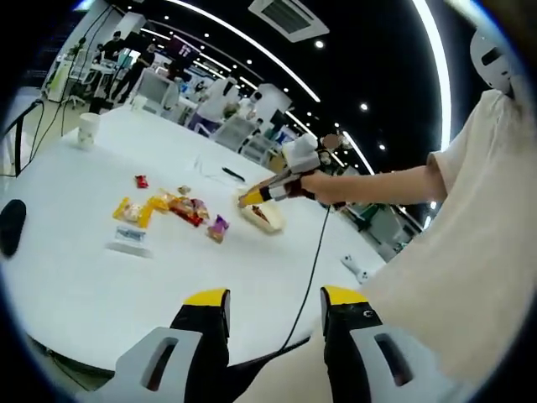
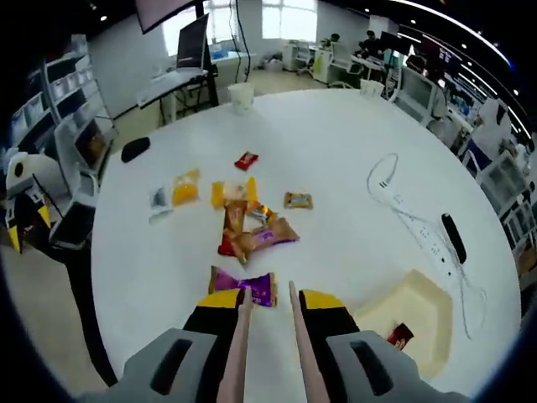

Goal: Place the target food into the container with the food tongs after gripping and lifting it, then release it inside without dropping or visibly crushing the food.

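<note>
My right gripper (image 2: 270, 300) is shut on the food tongs (image 2: 241, 332), whose two pale arms stand slightly apart with nothing between the tips. A purple snack packet (image 2: 252, 287) lies just ahead of those tips on the white table (image 2: 336, 143). Beyond it is a loose pile of packets (image 2: 247, 227). The cream container (image 2: 415, 315) sits at lower right with a dark red packet (image 2: 401, 336) inside. In the left gripper view, the right gripper (image 1: 252, 197) hovers by the container (image 1: 262, 217), and my left gripper (image 1: 275, 300) is open over the near table edge.
A power strip with a white cable (image 2: 415, 220) and a black pen-like object (image 2: 453, 238) lie right of the snacks. A paper cup (image 2: 241, 96) and a black mouse (image 2: 134, 149) stand far back. A person's arm (image 1: 377, 185) and a black cable (image 1: 315, 260) cross the left gripper view.
</note>
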